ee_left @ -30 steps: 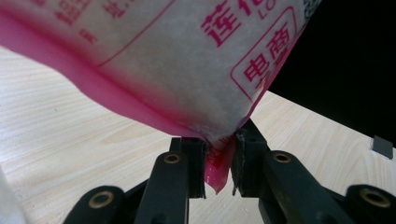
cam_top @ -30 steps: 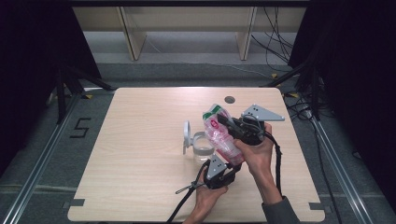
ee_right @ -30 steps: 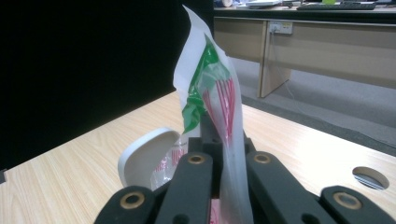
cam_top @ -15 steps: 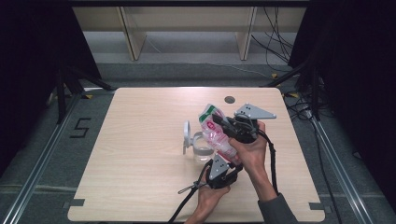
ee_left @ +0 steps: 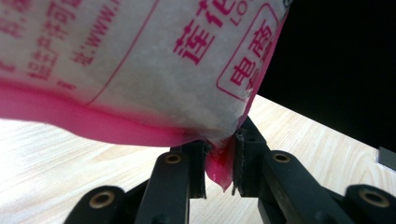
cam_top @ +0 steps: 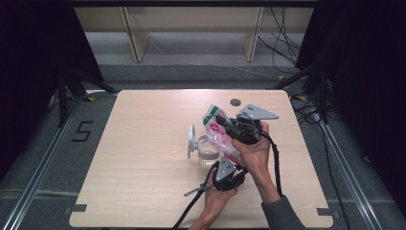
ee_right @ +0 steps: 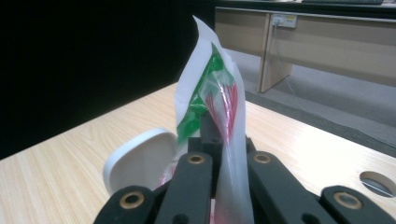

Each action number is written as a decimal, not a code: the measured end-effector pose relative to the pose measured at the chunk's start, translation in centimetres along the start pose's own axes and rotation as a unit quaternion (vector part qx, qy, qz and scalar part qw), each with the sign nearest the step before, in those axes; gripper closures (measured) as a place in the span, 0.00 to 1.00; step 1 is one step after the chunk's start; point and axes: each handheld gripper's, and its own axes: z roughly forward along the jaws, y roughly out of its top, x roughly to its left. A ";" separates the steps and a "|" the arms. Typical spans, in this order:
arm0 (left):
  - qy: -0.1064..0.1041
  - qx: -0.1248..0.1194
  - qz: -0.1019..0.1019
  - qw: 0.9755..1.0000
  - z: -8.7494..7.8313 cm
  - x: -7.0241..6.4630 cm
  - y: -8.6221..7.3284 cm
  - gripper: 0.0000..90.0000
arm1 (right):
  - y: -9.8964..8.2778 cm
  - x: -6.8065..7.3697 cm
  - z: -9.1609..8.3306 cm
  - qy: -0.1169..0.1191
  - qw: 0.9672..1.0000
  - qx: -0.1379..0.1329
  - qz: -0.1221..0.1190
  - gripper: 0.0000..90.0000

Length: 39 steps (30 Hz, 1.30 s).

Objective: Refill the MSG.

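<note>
Above the tabletop (cam_top: 143, 143), a plastic bag (cam_top: 221, 136) hung tilted between both tongs: the right tongs (cam_top: 224, 122) clenched its far upper end, the left tongs (cam_top: 229, 163) pinched its near pink corner, over a lidded jar (cam_top: 206, 152).

Bag (cam_top: 221, 136): white, pink-red print and edge, green at top. Lid (ee_right: 140, 161) white, jar (cam_top: 208, 154) clear. Table (cam_top: 143, 143) pale wood grain; gripper jaws black.
</note>
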 end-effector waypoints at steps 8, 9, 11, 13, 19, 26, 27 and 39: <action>-0.001 0.002 0.003 1.000 0.4 0.0 -0.1 0.86 | -0.1 0.1 0.5 -0.013 1.000 0.010 -0.007 1.00; -0.001 0.001 0.002 1.000 0.4 0.0 -0.1 0.86 | -0.1 0.0 0.6 -0.014 1.000 0.012 -0.013 1.00; -0.002 0.000 0.002 1.000 0.4 0.0 -0.1 0.86 | -0.1 0.2 0.7 -0.014 1.000 0.014 -0.017 1.00; -0.001 -0.001 0.001 1.000 0.4 0.1 0.0 0.86 | -0.1 0.2 0.8 -0.010 1.000 0.013 -0.019 1.00; -0.004 -0.006 0.002 1.000 0.5 0.1 0.1 0.86 | 0.2 0.5 0.7 -0.014 0.999 0.012 -0.028 1.00; -0.003 -0.007 0.004 1.000 0.7 0.3 0.1 0.86 | 0.1 0.7 1.0 -0.013 0.999 0.021 -0.025 1.00; -0.003 -0.008 0.005 1.000 0.7 0.3 0.1 0.86 | 0.1 0.7 1.0 -0.013 0.999 0.020 -0.032 1.00; -0.005 -0.017 -0.001 1.000 1.1 0.3 0.3 0.86 | 0.4 1.0 1.1 -0.016 0.999 0.021 -0.044 1.00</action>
